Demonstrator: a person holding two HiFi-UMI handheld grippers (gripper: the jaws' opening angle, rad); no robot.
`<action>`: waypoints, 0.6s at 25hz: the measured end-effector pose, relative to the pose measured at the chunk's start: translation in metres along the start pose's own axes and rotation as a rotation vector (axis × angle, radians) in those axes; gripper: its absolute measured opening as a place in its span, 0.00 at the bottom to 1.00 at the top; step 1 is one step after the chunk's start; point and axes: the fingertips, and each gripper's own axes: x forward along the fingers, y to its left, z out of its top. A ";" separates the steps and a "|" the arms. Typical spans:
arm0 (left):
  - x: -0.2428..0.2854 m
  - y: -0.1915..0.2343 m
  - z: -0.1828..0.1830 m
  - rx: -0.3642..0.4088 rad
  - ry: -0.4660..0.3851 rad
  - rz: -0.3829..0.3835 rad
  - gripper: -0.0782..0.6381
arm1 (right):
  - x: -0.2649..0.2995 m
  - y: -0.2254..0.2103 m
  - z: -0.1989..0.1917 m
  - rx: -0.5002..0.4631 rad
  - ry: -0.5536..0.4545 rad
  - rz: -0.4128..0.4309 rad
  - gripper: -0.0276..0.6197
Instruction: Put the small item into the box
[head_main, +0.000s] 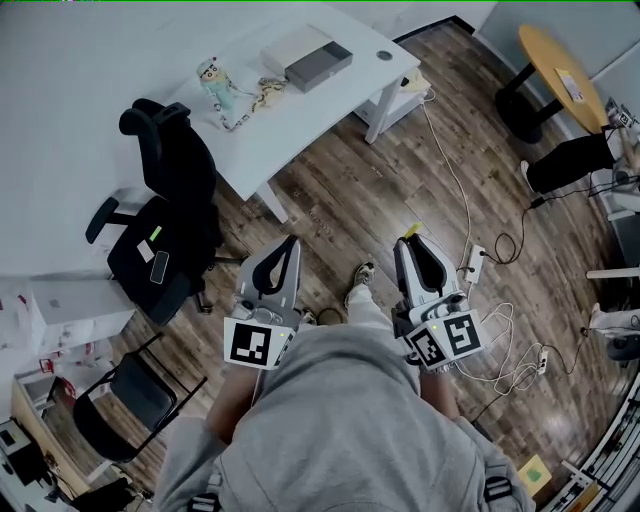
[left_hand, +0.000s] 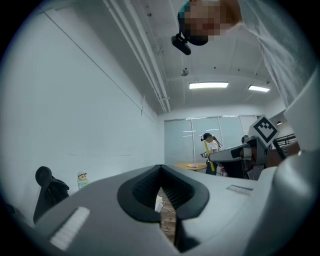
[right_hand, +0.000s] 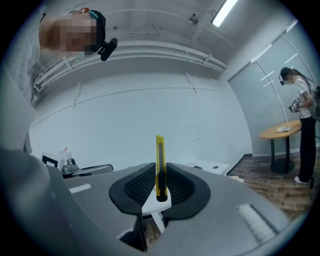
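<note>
My right gripper (head_main: 408, 243) (right_hand: 160, 172) is shut on a yellow utility knife (right_hand: 159, 154), which stands upright between the pads; its yellow tip (head_main: 411, 231) pokes out past the jaws. My left gripper (head_main: 289, 243) (left_hand: 160, 169) is shut, its tips touching with nothing between them. Both are held level at waist height over the wooden floor, well short of the white table (head_main: 300, 110). A grey and white box (head_main: 318, 62) lies on the table's far part. Left of the box stands a small figurine (head_main: 212, 84) (left_hand: 82, 179).
A black office chair (head_main: 165, 215) stands left of me beside the table, and a folding chair (head_main: 130, 395) is at the lower left. Cables and a power strip (head_main: 475, 262) lie on the floor to the right. A round wooden table (head_main: 560, 62) and a person (right_hand: 301, 100) are further right.
</note>
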 end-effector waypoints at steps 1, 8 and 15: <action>0.007 -0.001 0.001 0.005 0.000 0.002 0.11 | 0.004 -0.005 0.003 0.004 0.000 0.006 0.17; 0.050 -0.010 0.004 0.018 0.011 0.054 0.11 | 0.026 -0.047 0.015 0.021 0.018 0.065 0.17; 0.111 -0.033 0.003 0.037 0.009 0.087 0.11 | 0.042 -0.110 0.035 0.013 0.017 0.105 0.17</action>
